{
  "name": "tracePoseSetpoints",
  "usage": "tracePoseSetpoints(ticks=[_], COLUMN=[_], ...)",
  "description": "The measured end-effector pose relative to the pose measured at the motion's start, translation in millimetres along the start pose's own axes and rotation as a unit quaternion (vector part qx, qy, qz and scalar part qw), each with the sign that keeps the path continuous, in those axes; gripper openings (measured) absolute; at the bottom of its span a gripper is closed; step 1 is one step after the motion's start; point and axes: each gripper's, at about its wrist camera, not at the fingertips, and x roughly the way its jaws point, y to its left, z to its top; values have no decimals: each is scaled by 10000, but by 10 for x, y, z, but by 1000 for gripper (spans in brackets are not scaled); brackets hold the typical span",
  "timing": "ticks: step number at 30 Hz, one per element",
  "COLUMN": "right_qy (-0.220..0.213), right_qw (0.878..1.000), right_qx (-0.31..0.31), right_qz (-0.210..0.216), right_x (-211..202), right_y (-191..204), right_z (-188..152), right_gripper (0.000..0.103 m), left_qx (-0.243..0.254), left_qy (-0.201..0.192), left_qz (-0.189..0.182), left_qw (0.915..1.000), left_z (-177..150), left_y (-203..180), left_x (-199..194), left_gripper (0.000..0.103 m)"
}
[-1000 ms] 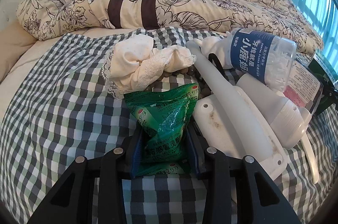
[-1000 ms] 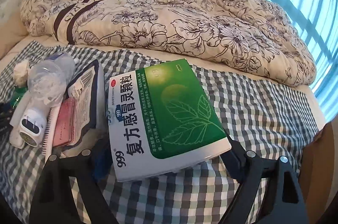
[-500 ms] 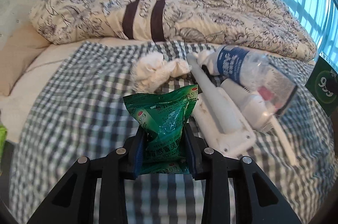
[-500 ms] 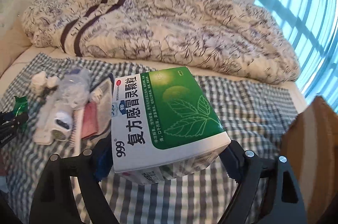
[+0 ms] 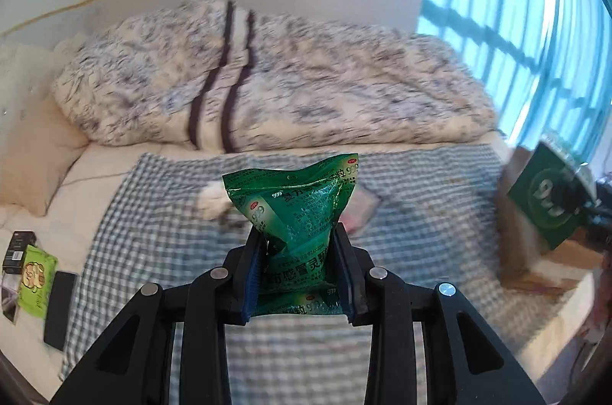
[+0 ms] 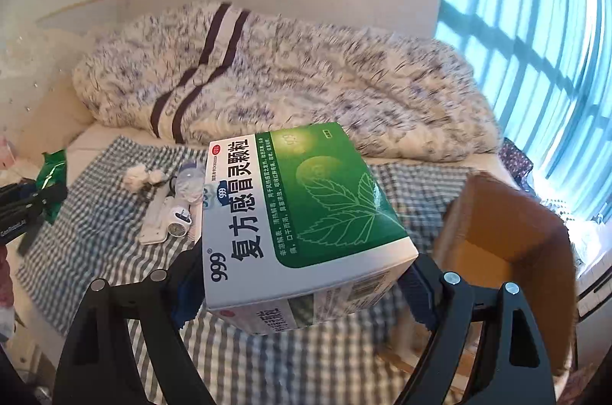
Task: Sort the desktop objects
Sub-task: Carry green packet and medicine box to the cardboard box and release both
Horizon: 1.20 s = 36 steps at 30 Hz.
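Two grippers are in the air above a bed, and each has something clamped between its pads. The left gripper (image 5: 298,267) is closed on a crumpled green sachet (image 5: 296,213) of cold-remedy granules: the lower part of the packet sits between the two blue-lined fingers (image 5: 253,275), and its wrinkled top rises above the fingertips. The right gripper (image 6: 302,290) stands much wider and grips a green-and-white medicine box (image 6: 298,213) by its two opposite sides, the printed face with the leaf drawing turned upward and tilted toward the camera.

Below both lies a checked cloth (image 6: 95,233) spread over the bed. On it, to the left of the box in the right wrist view, sits a small heap: a white crumpled cloth (image 6: 135,175), a clear plastic bottle (image 6: 189,179) and a white handled appliance (image 6: 164,217), all close together. In the left wrist view that heap is blurred and mostly hidden behind the sachet, so its pieces cannot be told apart there.

An open cardboard box (image 6: 508,244) stands at the right edge of the bed, just beside and below the medicine box. A floral duvet (image 5: 267,87) with dark stripes is bunched at the head of the bed. Near the bed's left edge lie a black phone (image 5: 59,309) and a light-green packet (image 5: 36,284).
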Motion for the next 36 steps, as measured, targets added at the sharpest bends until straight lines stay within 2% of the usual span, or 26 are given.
tracePoseSetpoints(ticks=[4,7,11,15,19,23,27,29,30,31,32,33,36], right_qy=[-69,-162,-135,-45,94,212,337,375,350,289,251,269,271], right_qw=[9998,9990,9960,9918,9877,9848,9839,9841,9846,9850,9847,9838,9819], right_qx=[172,288,606,945,1179,1387,1469,1468,1464,1459,1461,1469,1548], right_qz=[-88,-312,-641,-861,-1023,-1022,-964,-931,-888,-870,-917,-994,-1058], right_x=[-415,-658,-808,-782,-636,-410,-225,-154,-140,-146,-153,-153,-204], right_y=[-402,-768,-1313,-1833,-2224,-2512,-2669,-2700,-2707,-2713,-2726,-2737,-2791], right_z=[-84,-158,-266,-376,-465,-524,-598,-641,-662,-684,-695,-693,-695], right_gripper=[85,85,85,85,85,85,85,85,86,86,90,97,100], left_qx=[57,318,625,904,1229,1323,1651,1772,1770,1749,1729,1712,1906], left_qy=[-41,-31,109,285,632,771,725,660,659,696,727,633,432], left_qz=[-728,-1249,-1680,-1997,-1979,-1968,-1864,-1937,-1980,-2071,-2066,-1987,-1790], left_qw=[9973,9917,9837,9753,9704,9684,9658,9627,9618,9600,9603,9629,9642], left_z=[95,147,206,154,97,34,-51,-79,-98,-105,-110,-87,-83], left_y=[-722,-1426,-2268,-2945,-3449,-3657,-3764,-3822,-3847,-3861,-3877,-3877,-3945], left_x=[-225,-247,-73,207,581,835,939,943,916,919,925,935,886], left_gripper=[34,34,34,34,34,34,34,36,51,86,103,103,103])
